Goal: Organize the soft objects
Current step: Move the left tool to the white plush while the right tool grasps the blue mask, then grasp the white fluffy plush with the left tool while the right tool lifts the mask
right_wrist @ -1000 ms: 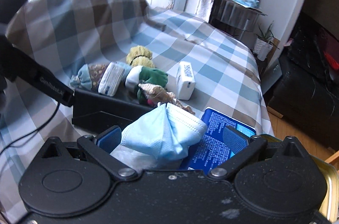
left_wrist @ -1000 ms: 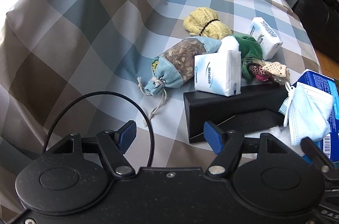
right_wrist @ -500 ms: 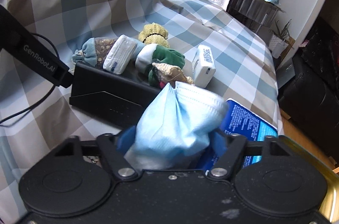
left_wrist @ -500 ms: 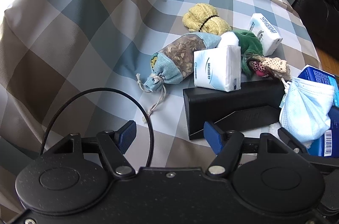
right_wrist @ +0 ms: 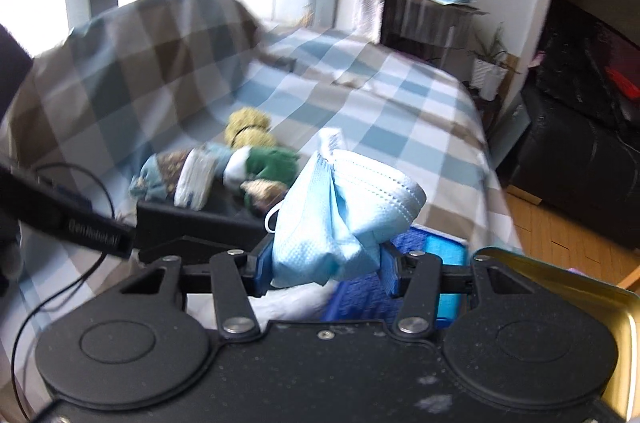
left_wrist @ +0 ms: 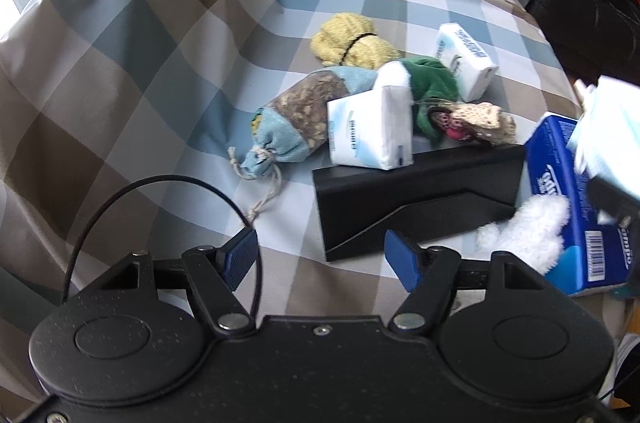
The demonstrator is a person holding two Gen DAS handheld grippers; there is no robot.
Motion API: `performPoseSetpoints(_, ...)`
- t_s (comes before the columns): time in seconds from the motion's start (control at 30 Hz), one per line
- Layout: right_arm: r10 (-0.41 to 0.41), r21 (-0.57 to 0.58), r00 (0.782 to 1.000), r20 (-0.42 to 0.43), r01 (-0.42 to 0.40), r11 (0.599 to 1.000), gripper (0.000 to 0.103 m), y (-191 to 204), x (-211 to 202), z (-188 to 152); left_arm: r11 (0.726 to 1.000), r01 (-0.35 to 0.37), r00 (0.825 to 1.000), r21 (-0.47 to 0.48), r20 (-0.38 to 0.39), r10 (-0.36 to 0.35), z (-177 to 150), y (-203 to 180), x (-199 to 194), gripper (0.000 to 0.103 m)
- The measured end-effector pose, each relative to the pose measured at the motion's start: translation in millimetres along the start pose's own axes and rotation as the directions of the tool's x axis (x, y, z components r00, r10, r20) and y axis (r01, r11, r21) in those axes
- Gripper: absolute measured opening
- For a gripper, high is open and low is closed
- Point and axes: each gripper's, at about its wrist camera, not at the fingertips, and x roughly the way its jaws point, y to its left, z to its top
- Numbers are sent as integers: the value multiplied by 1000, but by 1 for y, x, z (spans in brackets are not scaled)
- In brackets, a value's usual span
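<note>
Right gripper [right_wrist: 325, 273], lower centre of its view: pads clamped on a crumpled blue face mask [right_wrist: 342, 219], pleated, limp, one ear loop dangling. Risk: thin fabric could slide out, or the loop could snag the black box [left_wrist: 416, 189]. Left gripper [left_wrist: 320, 257]: fingers spread, nothing held. Farther up: fluffy white item [left_wrist: 528, 233], tissue pack [left_wrist: 370, 129], drawstring pouch [left_wrist: 296, 121], knitted yellow bundle [left_wrist: 354, 41] on checked bedding [left_wrist: 160, 23].

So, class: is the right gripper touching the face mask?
Touching. The right wrist view shows the right gripper with both blue pads pressed against the bunched face mask, no gap on either side.
</note>
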Motion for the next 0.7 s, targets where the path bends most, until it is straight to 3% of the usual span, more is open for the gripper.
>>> performPoseSetpoints(0.43, -130, 226, 989, 64, 113, 968, 50, -68, -50, -8, 975, 127, 992, 184, -30, -124, -20, -74, 4, 71)
performPoseSetpoints(0.7, -136, 267, 988, 75, 112, 957, 51, -74, -56, -11, 947, 99, 995, 305, -21, -98, -26, -104, 16, 73)
